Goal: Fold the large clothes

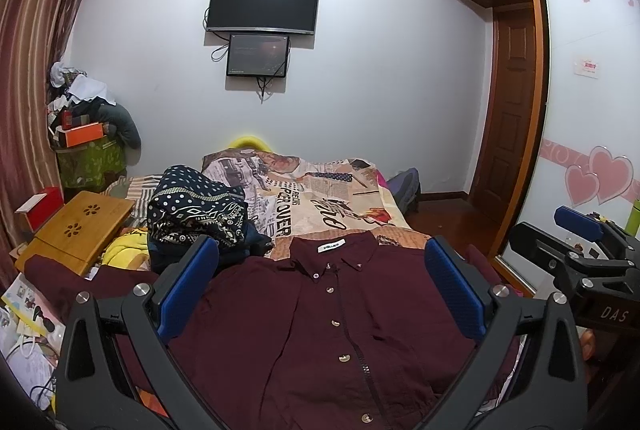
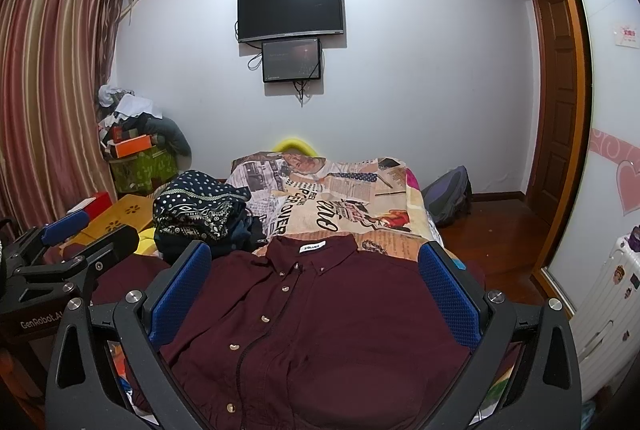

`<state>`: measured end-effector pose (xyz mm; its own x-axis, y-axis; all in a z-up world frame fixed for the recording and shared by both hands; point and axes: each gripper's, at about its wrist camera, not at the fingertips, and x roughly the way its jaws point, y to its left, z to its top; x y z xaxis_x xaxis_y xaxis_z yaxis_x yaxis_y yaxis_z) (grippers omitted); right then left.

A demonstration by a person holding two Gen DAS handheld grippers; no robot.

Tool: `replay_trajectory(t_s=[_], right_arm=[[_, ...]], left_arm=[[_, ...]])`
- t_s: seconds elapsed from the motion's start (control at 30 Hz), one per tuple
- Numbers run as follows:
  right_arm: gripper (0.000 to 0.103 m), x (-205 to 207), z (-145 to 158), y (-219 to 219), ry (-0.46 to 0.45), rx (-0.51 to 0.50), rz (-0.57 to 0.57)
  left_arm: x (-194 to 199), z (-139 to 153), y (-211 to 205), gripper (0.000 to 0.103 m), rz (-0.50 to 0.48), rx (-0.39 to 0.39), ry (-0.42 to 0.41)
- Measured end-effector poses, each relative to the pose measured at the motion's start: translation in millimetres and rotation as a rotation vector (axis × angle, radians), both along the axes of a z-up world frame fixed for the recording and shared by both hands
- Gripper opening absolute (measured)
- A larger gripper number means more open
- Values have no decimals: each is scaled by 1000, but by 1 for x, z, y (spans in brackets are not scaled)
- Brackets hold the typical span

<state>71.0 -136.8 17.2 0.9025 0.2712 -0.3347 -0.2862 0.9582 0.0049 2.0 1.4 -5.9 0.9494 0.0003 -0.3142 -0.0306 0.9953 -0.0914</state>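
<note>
Lower centre of both views: buttoned maroon cotton shirt (image 1: 320, 326) lies flat, collar up-frame | left gripper (image 1: 320, 286) spread apart, empty | right gripper (image 2: 316, 290) spread apart, empty.

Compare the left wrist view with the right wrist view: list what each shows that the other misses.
Left wrist only: papers beside the bed, and two pink hearts on the wardrobe door.

Right wrist only: a white suitcase with stickers.

Both: the maroon shirt lying buttoned on the bed, the folded patterned clothes, the television, and the open left gripper and open right gripper.
</note>
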Motion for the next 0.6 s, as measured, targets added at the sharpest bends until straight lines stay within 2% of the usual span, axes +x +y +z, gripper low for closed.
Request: replay_trajectory(t_s=[0.6], right_arm=[[103, 1, 0, 1, 3, 0, 0]], left_arm=[[3, -4, 5, 103, 4, -1, 4]])
